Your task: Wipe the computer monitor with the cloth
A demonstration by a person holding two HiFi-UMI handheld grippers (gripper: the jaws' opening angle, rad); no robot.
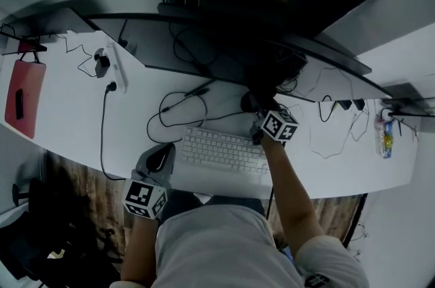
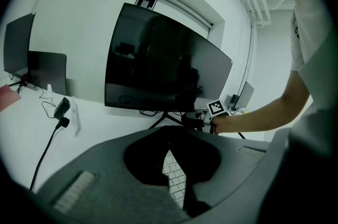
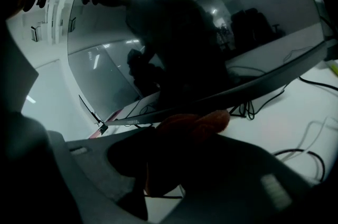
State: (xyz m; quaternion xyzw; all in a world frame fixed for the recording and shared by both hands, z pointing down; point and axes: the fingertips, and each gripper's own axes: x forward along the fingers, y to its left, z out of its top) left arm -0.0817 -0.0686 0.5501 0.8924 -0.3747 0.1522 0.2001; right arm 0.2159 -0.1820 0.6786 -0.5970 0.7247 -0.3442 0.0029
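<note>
The wide dark monitor point(image 1: 224, 49) stands at the back of the white desk point(image 1: 68, 110); in the left gripper view the monitor point(image 2: 163, 67) shows its black screen. My right gripper point(image 3: 174, 136) is shut on an orange cloth point(image 3: 198, 123), held just under the monitor's point(image 3: 185, 33) lower edge, close to the screen. In the head view the right gripper point(image 1: 255, 107) reaches past the keyboard toward the monitor stand. My left gripper point(image 1: 158, 157) hangs low at the desk's front edge, left of the keyboard, and the left gripper point(image 2: 169, 132) is shut on nothing.
A white keyboard point(image 1: 224, 151) lies in front of me. A power strip point(image 1: 114, 68) with black plugs and loose cables point(image 1: 178, 110) lie on the left and middle. A red flat object point(image 1: 24, 98) sits far left. More cables point(image 1: 333, 123) trail on the right.
</note>
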